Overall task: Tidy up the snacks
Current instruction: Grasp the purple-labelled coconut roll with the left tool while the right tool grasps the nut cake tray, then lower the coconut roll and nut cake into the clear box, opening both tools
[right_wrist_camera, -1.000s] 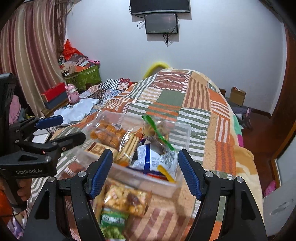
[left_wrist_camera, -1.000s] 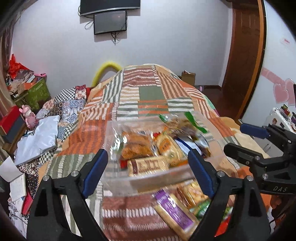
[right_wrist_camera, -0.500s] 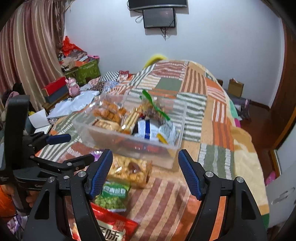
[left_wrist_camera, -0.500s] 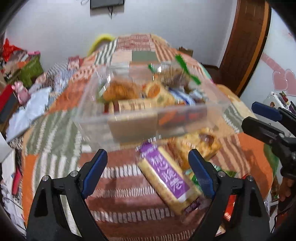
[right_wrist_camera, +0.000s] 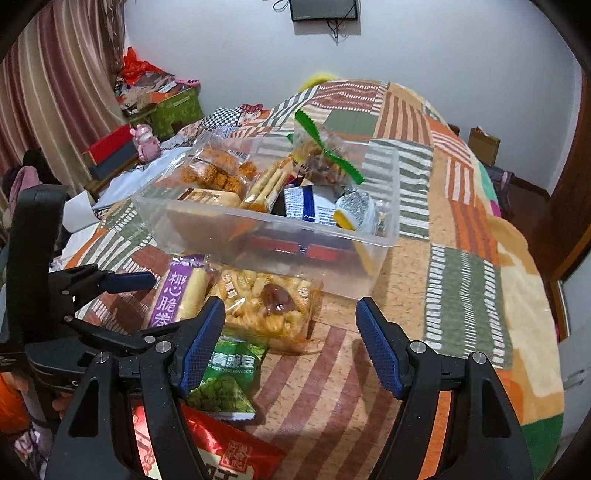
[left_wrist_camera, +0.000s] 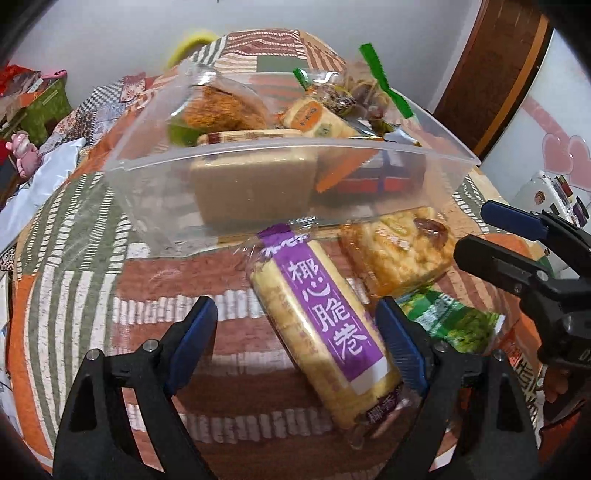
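Lower now, L jaws closing round purple pack (left_wrist_camera: 321, 317).

1. A home bedroom: a bed under a patchwork blanket of orange, green and brown striped squares (right_wrist_camera: 461, 236).
2. A black wall-mounted screen (right_wrist_camera: 324, 10) hangs on the white wall.
3. Long pink-and-cream striped curtains (right_wrist_camera: 55, 85), a small pink plush toy (right_wrist_camera: 147, 140) and a brown wooden door (left_wrist_camera: 491, 74).

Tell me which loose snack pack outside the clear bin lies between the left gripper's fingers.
The purple-labelled roll pack: it lies between the closing fingers of the left gripper, not yet pinched. The clear-wrapped pastry pack and green pea bag lie outside them.
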Tool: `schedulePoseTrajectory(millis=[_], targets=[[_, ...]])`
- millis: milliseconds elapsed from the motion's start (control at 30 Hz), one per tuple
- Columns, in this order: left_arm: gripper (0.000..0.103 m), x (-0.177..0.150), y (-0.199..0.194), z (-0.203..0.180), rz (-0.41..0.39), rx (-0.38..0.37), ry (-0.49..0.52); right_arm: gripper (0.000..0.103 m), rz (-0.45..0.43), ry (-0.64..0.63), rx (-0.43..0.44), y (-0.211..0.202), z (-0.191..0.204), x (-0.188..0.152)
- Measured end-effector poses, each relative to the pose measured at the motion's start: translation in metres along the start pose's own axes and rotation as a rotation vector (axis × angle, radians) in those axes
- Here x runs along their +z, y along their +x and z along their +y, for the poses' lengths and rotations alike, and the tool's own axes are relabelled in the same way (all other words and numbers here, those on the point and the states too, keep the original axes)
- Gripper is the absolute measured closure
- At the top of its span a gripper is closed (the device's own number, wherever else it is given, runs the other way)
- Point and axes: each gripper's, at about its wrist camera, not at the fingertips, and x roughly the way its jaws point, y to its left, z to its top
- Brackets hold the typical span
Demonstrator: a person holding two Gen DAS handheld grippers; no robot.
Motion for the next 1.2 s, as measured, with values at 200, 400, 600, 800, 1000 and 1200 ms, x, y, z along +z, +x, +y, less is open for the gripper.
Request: schedulePoseTrajectory(millis=[200, 400, 600, 800, 1000, 1200], targets=[[0.031, -0.003, -0.005, 0.025, -0.004, 0.017, -0.039, 0.032, 0.050, -0.020, 0.034, 0.013, 0.009, 0.006], [0.036, -0.001, -0.001, 0.032, -0.005, 0.033, -0.045, 0.020, 0.103, -0.055, 0.027, 0.032, 0.021, 0.013], [0.048, 0.005, 0.004, 0.028, -0.016, 0.021, -0.024, 0.016, 0.152, -0.091, -0.003, 0.047, 0.026, 0.013], [0.057, 0.003, 0.000, 0.023, -0.034, 0.015, -0.002, 0.014, 0.176, -0.034, 0.045, 0.050, 0.015, 0.010], [0.058, -0.001, -0.006, 0.022, -0.035, 0.015, -0.016, 0.013, 0.209, 0.005, 0.087, 0.057, 0.011, 0.008], [0.058, -0.002, -0.019, 0.026, -0.060, 0.012, -0.026, 0.020, 0.185, -0.027, 0.066, 0.055, 0.017, 0.008]])
